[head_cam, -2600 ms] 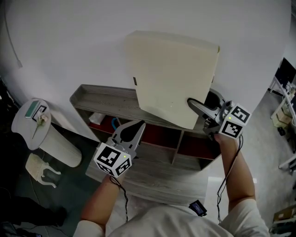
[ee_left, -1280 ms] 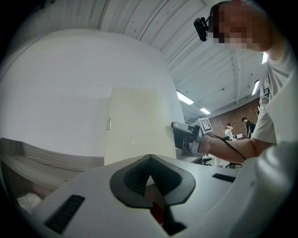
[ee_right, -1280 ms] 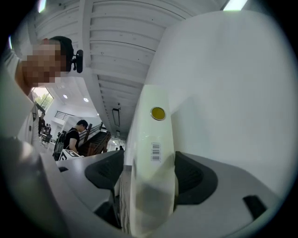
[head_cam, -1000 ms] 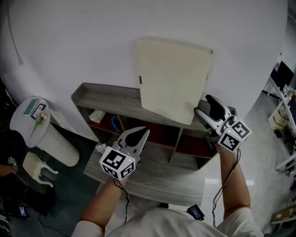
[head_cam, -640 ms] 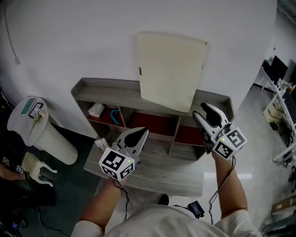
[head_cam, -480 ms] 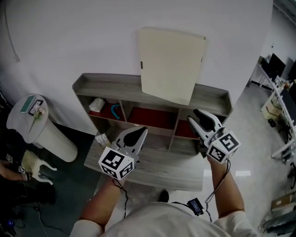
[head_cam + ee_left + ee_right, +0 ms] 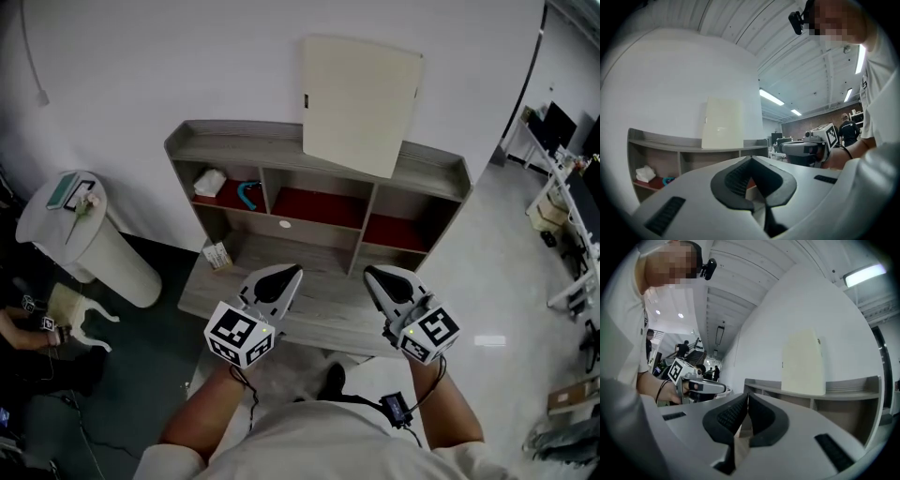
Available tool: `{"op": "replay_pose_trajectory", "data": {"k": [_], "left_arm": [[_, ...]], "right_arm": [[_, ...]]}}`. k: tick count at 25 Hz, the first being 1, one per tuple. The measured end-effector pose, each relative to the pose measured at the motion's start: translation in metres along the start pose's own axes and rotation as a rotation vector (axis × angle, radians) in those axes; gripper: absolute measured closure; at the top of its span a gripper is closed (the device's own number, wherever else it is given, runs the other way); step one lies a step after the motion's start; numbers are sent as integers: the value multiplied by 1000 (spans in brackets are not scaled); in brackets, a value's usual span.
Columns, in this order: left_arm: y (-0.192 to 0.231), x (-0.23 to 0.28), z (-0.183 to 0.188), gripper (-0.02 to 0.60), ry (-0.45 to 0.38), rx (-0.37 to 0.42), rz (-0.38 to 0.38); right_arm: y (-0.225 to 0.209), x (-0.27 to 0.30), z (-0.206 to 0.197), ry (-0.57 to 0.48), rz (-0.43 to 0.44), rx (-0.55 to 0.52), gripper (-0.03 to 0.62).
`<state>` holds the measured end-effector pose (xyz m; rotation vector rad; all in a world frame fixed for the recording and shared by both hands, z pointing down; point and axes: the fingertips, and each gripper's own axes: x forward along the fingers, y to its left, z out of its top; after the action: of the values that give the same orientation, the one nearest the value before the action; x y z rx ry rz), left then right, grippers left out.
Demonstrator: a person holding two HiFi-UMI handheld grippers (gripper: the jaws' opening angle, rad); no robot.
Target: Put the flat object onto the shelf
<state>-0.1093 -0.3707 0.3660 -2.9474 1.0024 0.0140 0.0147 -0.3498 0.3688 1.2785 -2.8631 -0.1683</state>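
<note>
The flat board (image 7: 361,105) is out of your grip now. It stands on top of the shelf (image 7: 234,145), leaning on the wall, so the placing looks done. Your right gripper (image 7: 375,275), drawn back from the shelf, has just been closing its jaws on nothing. Your left gripper (image 7: 285,273) sits closed and empty. Both point level at the shelf.

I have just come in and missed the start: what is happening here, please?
A person holds a gripper in each hand before a wooden shelf. The flat cream board stands on its top, against the wall; neither gripper touches it. The left gripper is shut and empty; the right gripper has just closed its jaws on nothing.
</note>
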Motion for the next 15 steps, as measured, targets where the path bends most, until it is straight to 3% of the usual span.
{"op": "replay_pose_trajectory", "data": {"k": [8, 15], "left_arm": [[-33, -42, -29, 566, 35, -51, 0], [-65, -50, -33, 566, 40, -41, 23]], "right_arm": [[67, -30, -30, 47, 46, 52, 574], [69, -68, -28, 35, 54, 54, 574]]}}
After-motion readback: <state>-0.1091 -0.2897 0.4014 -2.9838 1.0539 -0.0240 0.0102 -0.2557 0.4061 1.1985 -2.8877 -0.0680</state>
